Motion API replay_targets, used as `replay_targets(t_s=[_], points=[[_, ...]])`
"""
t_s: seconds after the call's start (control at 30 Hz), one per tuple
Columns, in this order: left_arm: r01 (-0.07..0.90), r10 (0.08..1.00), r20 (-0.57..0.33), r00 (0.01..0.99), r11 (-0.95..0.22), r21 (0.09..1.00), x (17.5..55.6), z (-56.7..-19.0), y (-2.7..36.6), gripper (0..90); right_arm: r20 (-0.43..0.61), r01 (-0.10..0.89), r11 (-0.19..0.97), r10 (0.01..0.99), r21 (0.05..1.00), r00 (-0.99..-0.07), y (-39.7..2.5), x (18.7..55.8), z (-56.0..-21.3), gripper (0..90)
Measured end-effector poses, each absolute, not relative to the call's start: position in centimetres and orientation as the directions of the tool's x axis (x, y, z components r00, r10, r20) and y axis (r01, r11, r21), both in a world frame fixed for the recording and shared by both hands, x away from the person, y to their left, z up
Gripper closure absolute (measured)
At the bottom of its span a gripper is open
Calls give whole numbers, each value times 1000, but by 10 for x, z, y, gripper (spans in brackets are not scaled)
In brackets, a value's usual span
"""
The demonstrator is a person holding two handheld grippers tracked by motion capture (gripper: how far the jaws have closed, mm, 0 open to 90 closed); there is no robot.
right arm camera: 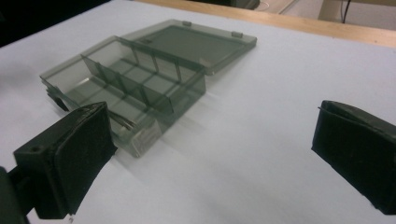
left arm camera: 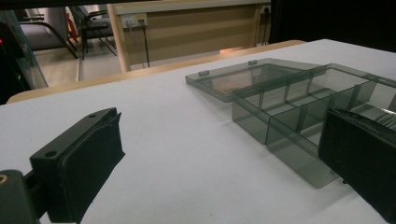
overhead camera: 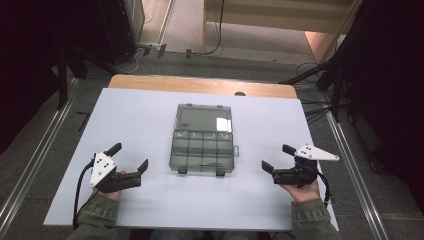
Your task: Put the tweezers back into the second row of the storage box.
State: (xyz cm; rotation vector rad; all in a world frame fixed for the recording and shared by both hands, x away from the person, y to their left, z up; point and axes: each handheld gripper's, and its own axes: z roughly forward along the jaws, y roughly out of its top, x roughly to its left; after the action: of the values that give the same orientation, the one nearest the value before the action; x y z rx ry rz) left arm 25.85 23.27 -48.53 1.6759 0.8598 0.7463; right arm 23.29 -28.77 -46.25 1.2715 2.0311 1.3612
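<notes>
— Where's the box?

— The smoky clear organizer box sits mid-worktop, lid flipped open flat toward the far edge, compartments toward my near edge.

— And your fingers?

— My left gripper rests near the left edge, my right gripper near the right edge, both spread wide and gripping nothing, well apart from the box.

— Anything the gripper views add?

— From the high view the dividers blur; my right gripper view shows thin metal pieces lying in the nearest compartment. My left gripper view shows chairs beyond the far edge.
</notes>
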Motion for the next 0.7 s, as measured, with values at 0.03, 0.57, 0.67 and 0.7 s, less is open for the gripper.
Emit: replay_targets(t_s=[0.03, 0.57, 0.67, 0.7], points=[[175, 836, 59, 545, -182, 968, 259, -485, 233, 0, 162, 463, 114, 842, 879, -514, -289, 229, -465, 0], [177, 835, 70, 545, -196, 965, 258, -486, 232, 0, 192, 328, -42, 877, 944, -440, -314, 185, -487, 0], [176, 835, 70, 546, -196, 965, 258, -486, 231, 0, 190, 314, -54, 888, 948, -420, -320, 182, -493, 0], [176, 835, 71, 546, -197, 965, 258, -486, 231, 0, 189, 316, -56, 893, 947, -409, -321, 181, -494, 0]])
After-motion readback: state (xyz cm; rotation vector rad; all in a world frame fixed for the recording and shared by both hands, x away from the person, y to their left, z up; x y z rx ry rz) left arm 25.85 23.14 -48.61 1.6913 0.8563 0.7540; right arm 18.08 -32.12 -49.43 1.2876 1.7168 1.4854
